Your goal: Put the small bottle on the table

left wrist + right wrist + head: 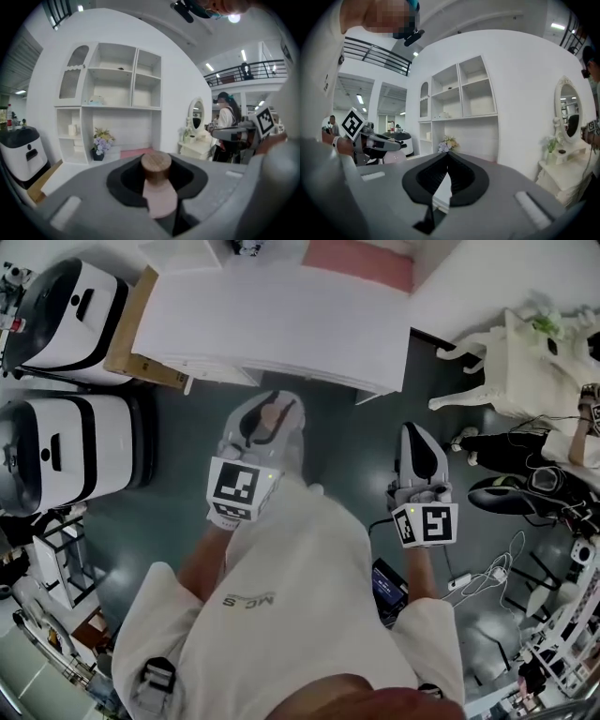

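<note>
- Between the left gripper's (271,405) jaws sits the small bottle (158,190), a pale pink body under a round wooden cap (156,163); the dark pads close on its sides, so the jaws are clamped on it.
- From the head view, that gripper is held out in front of the person, over the dark floor (347,442), with its tip just short of the near edge of the white table (272,324). The bottle is therefore in the air and not on the table.
- A pink mat (361,261) lies at the far side of the table top.
- The right gripper (413,430) is held level with the left one and well apart from it, also over the floor, beside the table's right corner.
- Its jaws are together: in the right gripper view the ribbed black pads (440,173) meet at their tips, and nothing stands between them.
- Each gripper carries its marker cube (241,488) near the wrist.
- Ahead of both grippers a white shelf unit (112,93) stands against the wall, with a small bunch of flowers (102,140) in a lower compartment.
- Right of the shelves is a white dressing table with an oval mirror (198,111).
- Another person (227,123) stands at the right of the left gripper view.
- Two black-and-white machines (66,451) stand on the floor to the left of the table.
</note>
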{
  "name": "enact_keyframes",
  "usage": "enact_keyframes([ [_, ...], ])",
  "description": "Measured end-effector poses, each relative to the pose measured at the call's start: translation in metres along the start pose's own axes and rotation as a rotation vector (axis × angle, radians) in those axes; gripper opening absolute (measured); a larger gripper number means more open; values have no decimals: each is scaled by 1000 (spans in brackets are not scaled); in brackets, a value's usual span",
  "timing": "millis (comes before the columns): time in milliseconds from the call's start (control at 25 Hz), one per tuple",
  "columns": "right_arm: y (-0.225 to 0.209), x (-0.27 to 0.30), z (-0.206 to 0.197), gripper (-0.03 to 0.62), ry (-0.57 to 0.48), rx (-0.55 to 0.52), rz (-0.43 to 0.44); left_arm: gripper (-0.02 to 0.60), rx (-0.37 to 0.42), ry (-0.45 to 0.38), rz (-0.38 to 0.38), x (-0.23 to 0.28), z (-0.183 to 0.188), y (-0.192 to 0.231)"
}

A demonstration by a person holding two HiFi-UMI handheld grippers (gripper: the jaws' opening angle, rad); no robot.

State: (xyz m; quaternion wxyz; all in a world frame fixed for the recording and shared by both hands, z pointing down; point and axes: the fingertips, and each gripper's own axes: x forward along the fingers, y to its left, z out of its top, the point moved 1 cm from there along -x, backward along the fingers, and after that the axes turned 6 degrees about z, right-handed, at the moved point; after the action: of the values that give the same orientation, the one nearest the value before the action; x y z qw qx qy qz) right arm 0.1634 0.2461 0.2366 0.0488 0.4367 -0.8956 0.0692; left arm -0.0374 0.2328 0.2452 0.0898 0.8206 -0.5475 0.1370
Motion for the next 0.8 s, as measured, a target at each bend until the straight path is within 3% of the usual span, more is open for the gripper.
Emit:
enact_keyframes([
  [160,-5,66,30,-2,37,-98,13,112,10,5,-53,55,21,48],
  [320,-22,119,45,-2,61,-125,-6,112,27,3,-128,109,41,78],
  [480,-37,162,54,-2,95,-156,-62,112,11,-12,-199,151,53,96],
  [800,-66,206,48,-2,121,-140,-72,112,19,-2,-305,207,54,107],
])
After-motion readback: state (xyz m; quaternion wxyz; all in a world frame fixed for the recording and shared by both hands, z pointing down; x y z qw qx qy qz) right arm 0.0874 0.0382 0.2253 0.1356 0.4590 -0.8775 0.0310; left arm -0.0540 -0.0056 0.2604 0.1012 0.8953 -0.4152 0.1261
